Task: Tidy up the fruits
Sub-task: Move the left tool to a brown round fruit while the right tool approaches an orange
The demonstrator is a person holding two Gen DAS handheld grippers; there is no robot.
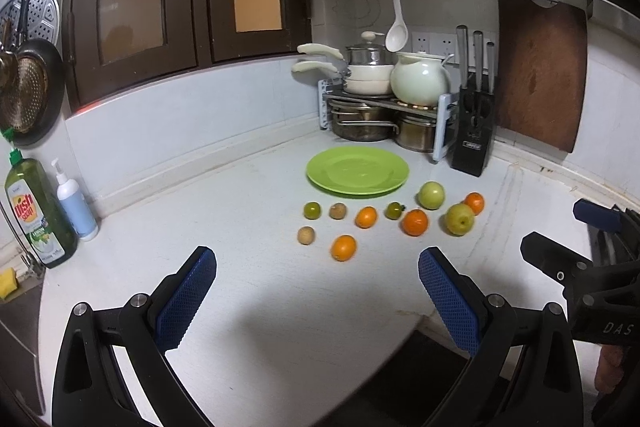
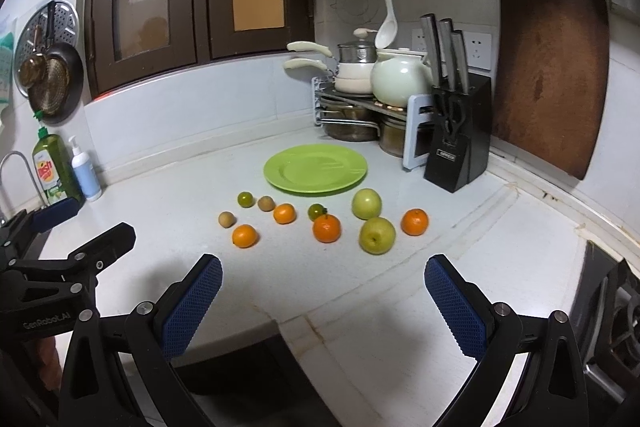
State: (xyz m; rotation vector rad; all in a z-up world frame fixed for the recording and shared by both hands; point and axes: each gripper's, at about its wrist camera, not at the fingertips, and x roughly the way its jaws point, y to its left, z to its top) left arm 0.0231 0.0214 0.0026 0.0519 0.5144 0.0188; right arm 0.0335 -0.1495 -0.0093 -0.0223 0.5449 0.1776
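Where walls meet, white counter, green plate

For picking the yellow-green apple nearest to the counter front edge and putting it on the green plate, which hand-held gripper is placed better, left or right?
Probably the right hand-held gripper. It is open and the apple lies almost straight ahead of it, while it sits off to the right of the open left hand-held gripper. The green plate is empty.

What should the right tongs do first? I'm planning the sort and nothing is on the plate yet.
Probably ease the right tongs, open and empty, forward to the nearest yellow-green apple. It lies closest ahead of them on the white counter, and the round green plate beyond the fruit is bare.
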